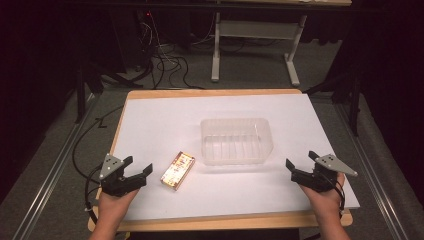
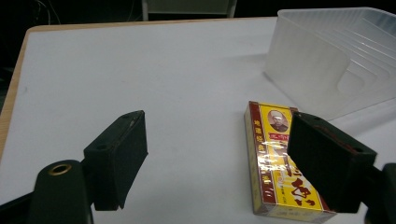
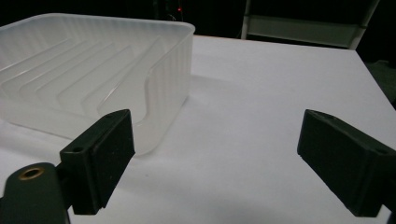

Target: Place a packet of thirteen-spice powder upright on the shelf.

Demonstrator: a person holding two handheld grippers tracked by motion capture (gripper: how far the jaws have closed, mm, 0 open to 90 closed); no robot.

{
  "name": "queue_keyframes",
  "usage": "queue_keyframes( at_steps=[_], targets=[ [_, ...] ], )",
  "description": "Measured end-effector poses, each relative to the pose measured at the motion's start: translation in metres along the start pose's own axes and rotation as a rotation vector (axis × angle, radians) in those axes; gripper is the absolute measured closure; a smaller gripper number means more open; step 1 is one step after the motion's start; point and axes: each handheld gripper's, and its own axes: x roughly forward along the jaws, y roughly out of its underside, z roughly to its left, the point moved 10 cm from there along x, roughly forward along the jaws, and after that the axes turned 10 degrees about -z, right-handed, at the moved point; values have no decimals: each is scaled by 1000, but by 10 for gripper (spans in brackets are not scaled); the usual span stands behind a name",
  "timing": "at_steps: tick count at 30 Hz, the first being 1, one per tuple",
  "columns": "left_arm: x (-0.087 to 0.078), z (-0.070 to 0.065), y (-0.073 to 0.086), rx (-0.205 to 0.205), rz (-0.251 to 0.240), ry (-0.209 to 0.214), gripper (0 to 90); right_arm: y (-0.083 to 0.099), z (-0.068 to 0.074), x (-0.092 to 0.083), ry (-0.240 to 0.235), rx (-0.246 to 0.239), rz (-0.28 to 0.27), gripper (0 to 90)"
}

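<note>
High view: a box [image 1: 177, 171] lies flat on the bench [image 1: 150, 125], long axis slanting away to the right, just right of the left claw [image 1: 139, 168] and beside the tub [image 1: 236, 140]. The right claw [image 1: 301, 165] sits well apart.

Left gripper view: jaws wide, empty; the box lies by the right jaw.

Right gripper view: jaws wide, empty, tub ahead-left. The left hand is likely nearer.

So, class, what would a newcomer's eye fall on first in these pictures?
Probably the yellow and red box, lying flat on the white table just ahead of the open left gripper. Beside it, near the table's middle, stands an empty clear plastic tub, with the open right gripper off to its side.
</note>
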Motion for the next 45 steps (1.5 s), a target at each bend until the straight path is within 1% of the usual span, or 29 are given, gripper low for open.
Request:
queue_keyframes(
  at_steps=[2, 3, 5, 6, 11, 12, 14, 16, 19, 20, 21, 22, 23, 24, 25, 26, 28, 31, 34, 35, 39, 40, 41, 42, 44, 45],
  targets=[
    [1, -1, 1, -3, 7, 7, 203, 2, 5, 1, -11, -17, 11, 127],
    [3, -3, 5, -3, 26, 23, 199, 3, 7, 1, -15, -18, 13, 136],
    [4, -4, 7, 3, 35, 28, 198, 3, 8, 1, -18, -22, 16, 141],
    [5, -5, 10, 6, 48, 31, 198, 4, 9, 2, -19, -24, 22, 148],
    [5, -7, 9, 4, 46, 28, 193, 7, 7, 3, -17, -15, 33, 152],
    [5, -9, 8, 5, 43, 26, 190, 9, 7, 4, -17, -6, 44, 154],
    [5, -10, 8, 3, 42, 24, 189, 10, 5, 4, -19, -6, 44, 154],
    [6, -16, 7, 7, 40, 18, 187, 11, 4, 4, -16, 1, 45, 154],
    [7, -22, 7, 14, 40, 27, 187, 11, 2, 4, -18, 2, 46, 155],
    [9, -29, 9, 27, 49, 33, 187, 12, 2, 5, -17, 4, 48, 156],
    [10, -32, 10, 30, 54, 38, 187, 12, 3, 5, -17, 8, 52, 157],
    [10, -32, 10, 30, 54, 38, 187, 12, 2, 5, -19, 4, 52, 158],
    [13, -39, 12, 35, 70, 50, 187, 13, 3, 5, -20, 3, 56, 160],
    [15, -42, 13, 33, 84, 61, 187, 13, 3, 6, -23, 1, 58, 161],
    [15, -42, 13, 33, 84, 61, 187, 13, 3, 6, -23, 1, 58, 161],
    [19, -48, 17, 38, 111, 75, 187, 13, 3, 6, -26, -4, 62, 164],
    [23, -53, 22, 53, 142, 87, 184, 13, 3, 6, -27, -7, 61, 168],
    [28, -60, 29, 61, 190, 108, 178, 13, 3, 6, -24, -5, 64, 173],
    [33, -65, 35, 71, 228, 110, 185, 13, 3, 6, -24, -7, 65, 177],
    [33, -65, 35, 71, 228, 110, 188, 13, 3, 6, -24, -7, 66, 177],
    [46, -62, 44, 126, 336, 77, 192, 13, 5, 7, -31, -12, 65, 180],
    [49, -62, 47, 127, 368, 71, 195, 13, 6, 7, -33, -14, 69, 180],
    [52, -62, 49, 137, 400, 74, 195, 14, 6, 8, -31, -12, 72, 181],
    [52, -62, 49, 137, 400, 74, 193, 14, 6, 8, -31, -12, 72, 181],
    [56, -63, 52, 147, 463, 74, 194, 14, 7, 9, -35, -16, 76, 182],
    [60, -66, 55, 133, 518, 79, 196, 14, 7, 9, -38, -19, 74, 182]
  ],
)
